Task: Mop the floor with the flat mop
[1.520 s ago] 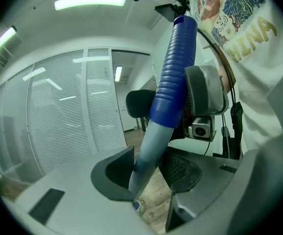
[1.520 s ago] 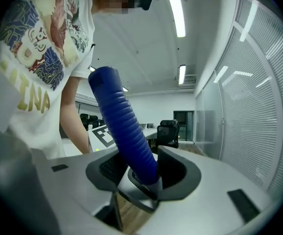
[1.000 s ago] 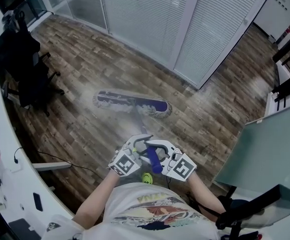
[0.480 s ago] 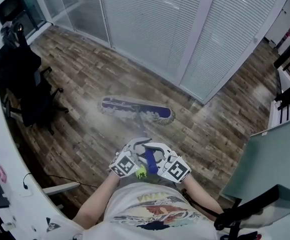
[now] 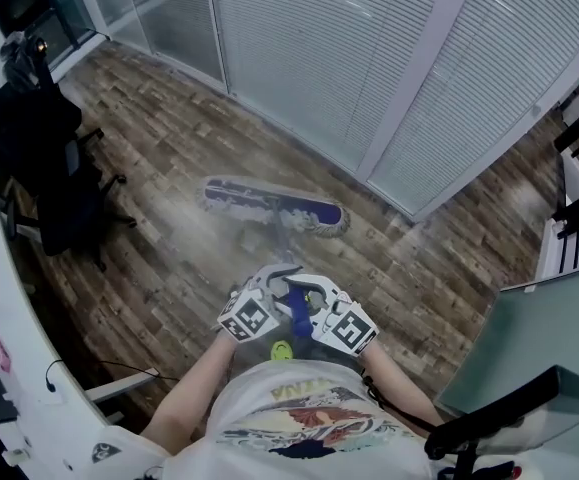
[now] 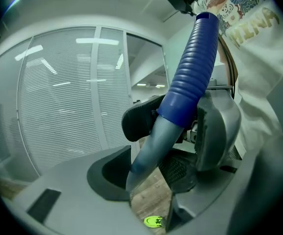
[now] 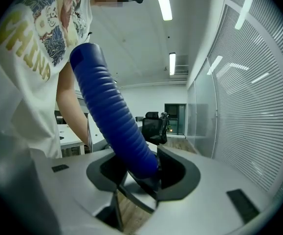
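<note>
Left gripper (image 5: 275, 282) and right gripper (image 5: 309, 294) clamped on mop handle (image 5: 299, 315), mop head (image 5: 269, 205) seemingly touching wood floor (image 5: 159, 148)

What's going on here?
A person is mopping the wood floor. The left gripper and the right gripper both clamp the flat mop's blue handle grip. The right gripper's jaws have just been closing on it. The mop head lies flat on the floor ahead of the person, near the glass partition with blinds.

floor (image 5: 169, 133): wood planks | wall: white blinds (image 5: 309, 48) | left: black office chair (image 5: 41, 153)
</note>
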Motion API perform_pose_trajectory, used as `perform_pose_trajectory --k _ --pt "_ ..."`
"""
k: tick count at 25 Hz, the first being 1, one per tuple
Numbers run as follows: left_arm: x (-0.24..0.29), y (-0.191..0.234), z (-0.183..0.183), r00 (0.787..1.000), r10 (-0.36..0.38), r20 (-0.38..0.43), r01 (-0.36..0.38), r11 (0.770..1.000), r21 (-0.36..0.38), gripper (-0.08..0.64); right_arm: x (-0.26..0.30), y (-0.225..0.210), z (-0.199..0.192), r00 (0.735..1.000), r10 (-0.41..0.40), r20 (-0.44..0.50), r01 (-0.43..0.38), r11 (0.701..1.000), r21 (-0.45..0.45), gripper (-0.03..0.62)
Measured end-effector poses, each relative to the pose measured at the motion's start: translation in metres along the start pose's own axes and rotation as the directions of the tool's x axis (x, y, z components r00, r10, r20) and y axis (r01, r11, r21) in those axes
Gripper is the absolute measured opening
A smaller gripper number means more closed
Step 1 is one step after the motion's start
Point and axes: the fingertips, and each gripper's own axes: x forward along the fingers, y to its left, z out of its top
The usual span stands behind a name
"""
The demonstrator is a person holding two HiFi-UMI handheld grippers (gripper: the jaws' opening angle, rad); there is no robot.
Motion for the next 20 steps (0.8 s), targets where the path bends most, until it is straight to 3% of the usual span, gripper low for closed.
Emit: perform_pose_trajectory --k 15,20 --pt "0.091 0.259 0.011 0.995 0.086 -0.042 -0.087 0.996 -0.023 0.153 0.087 -0.255 0.016 0.997 0.048 0.067 -0.049 0.999 0.017 0.166" --pt "0.116 0.315 0.012 0.992 0.113 -0.056 -0.114 0.993 -0.021 0.153 0.104 -0.312 0.017 0.995 0.075 0.072 -0.077 0.997 0.017 0.166"
